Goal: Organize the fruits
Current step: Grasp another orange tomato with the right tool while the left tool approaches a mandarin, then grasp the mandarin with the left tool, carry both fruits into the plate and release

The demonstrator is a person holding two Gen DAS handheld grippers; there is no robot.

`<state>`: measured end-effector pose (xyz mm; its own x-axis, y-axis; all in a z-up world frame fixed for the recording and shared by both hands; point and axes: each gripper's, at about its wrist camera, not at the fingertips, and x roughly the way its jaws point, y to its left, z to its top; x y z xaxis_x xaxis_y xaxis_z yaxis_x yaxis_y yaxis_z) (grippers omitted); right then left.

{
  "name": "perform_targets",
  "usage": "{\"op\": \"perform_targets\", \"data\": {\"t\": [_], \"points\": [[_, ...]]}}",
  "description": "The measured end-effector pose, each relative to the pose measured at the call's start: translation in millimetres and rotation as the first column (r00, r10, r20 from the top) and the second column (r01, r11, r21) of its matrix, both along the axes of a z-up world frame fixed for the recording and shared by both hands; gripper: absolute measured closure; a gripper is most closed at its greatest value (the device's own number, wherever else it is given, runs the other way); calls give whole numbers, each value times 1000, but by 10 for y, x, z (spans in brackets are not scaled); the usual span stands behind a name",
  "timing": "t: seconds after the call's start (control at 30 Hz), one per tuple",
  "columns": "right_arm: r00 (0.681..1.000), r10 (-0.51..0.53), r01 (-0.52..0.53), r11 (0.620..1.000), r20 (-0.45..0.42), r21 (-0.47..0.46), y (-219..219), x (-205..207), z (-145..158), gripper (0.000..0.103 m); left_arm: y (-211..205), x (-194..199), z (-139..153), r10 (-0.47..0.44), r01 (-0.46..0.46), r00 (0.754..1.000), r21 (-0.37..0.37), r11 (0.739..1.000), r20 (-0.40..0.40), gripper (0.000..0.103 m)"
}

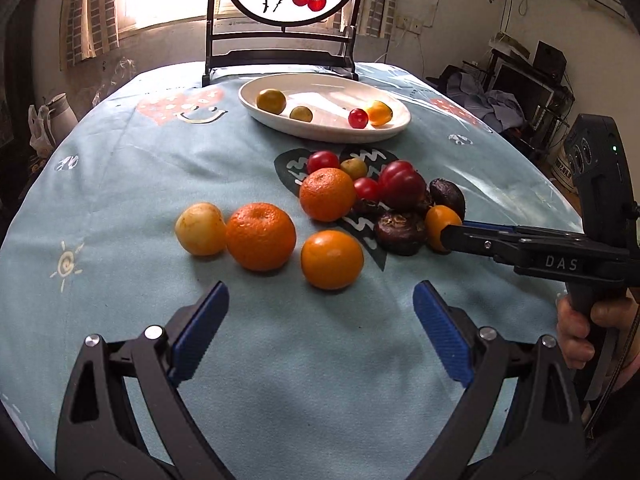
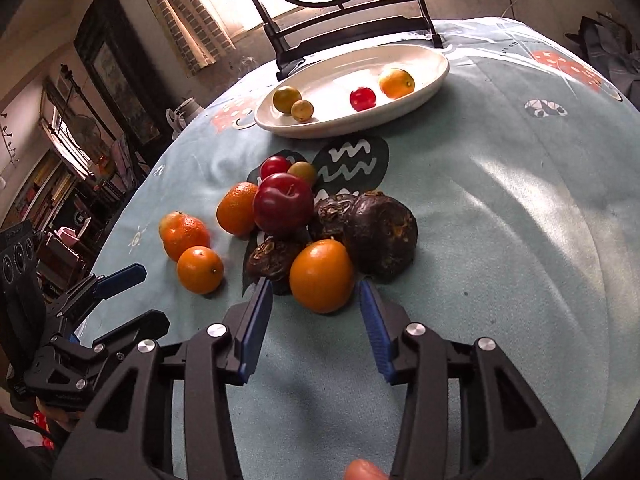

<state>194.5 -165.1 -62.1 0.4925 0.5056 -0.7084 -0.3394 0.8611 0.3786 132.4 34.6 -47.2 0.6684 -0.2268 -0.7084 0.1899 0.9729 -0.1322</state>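
Note:
A pile of fruit lies on the blue cloth: mandarins (image 1: 260, 236), a red plum (image 2: 282, 203), dark water chestnuts (image 2: 380, 234), cherry tomatoes (image 1: 322, 160). My right gripper (image 2: 316, 294) is open, its fingertips either side of a small orange kumquat (image 2: 322, 274), which also shows in the left wrist view (image 1: 440, 222). My left gripper (image 1: 320, 296) is open and empty, just short of a mandarin (image 1: 332, 258). The white oval plate (image 1: 384, 130) at the back holds two green fruits, a cherry tomato and a kumquat.
A dark wooden stand with a round painted screen (image 1: 280, 48) stands behind the plate (image 2: 436, 76). A yellowish fruit (image 1: 200, 229) lies left of the mandarins. The round table's edge curves away on both sides.

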Motion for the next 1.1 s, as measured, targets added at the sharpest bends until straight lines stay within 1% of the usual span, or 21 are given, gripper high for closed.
{"op": "perform_targets", "data": {"t": [0.1, 0.23, 0.33, 0.5, 0.57, 0.63, 0.67, 0.7, 0.8, 1.03, 1.1], "points": [[1000, -5, 6, 1000, -21, 10, -14, 36, -27, 60, 7, 4, -3, -2, 2, 1000, -8, 1000, -3, 8], [999, -7, 9, 999, -53, 36, -29, 105, -72, 62, 8, 6, -8, -2, 2, 1000, -8, 1000, -7, 8], [998, -3, 7, 998, -59, 61, -50, 125, -79, 67, 7, 8, -10, -4, 4, 1000, -10, 1000, -10, 8], [999, -18, 23, 990, -39, 139, -175, 62, -41, 67, 1, 22, -20, -33, 32, 999, -34, 999, -19, 10], [999, -26, 32, 986, -37, 165, -216, 43, -34, 67, 5, 68, -44, -38, 36, 999, -46, 998, -39, 19], [999, -25, 30, 983, -28, 180, -231, 31, -15, 67, 2, 125, -78, -46, 42, 997, -62, 997, -67, 41], [999, -23, 28, 983, -27, 182, -231, 28, -11, 67, 0, 153, -100, -48, 43, 996, -71, 997, -81, 47], [999, -20, 25, 983, -29, 184, -226, 33, -8, 67, 1, 180, -117, -48, 41, 995, -79, 996, -93, 56], [1000, -14, 19, 981, -26, 195, -229, 28, 0, 67, -11, 249, -140, -28, 21, 994, -63, 998, -106, 57], [1000, -4, 10, 978, -27, 208, -225, 31, 1, 67, -175, 353, -128, -34, 36, 994, 19, 999, -100, 57], [1000, -1, 7, 977, -26, 212, -226, 31, 0, 67, -212, 390, -126, -36, 40, 994, 32, 999, -99, 56]]}}
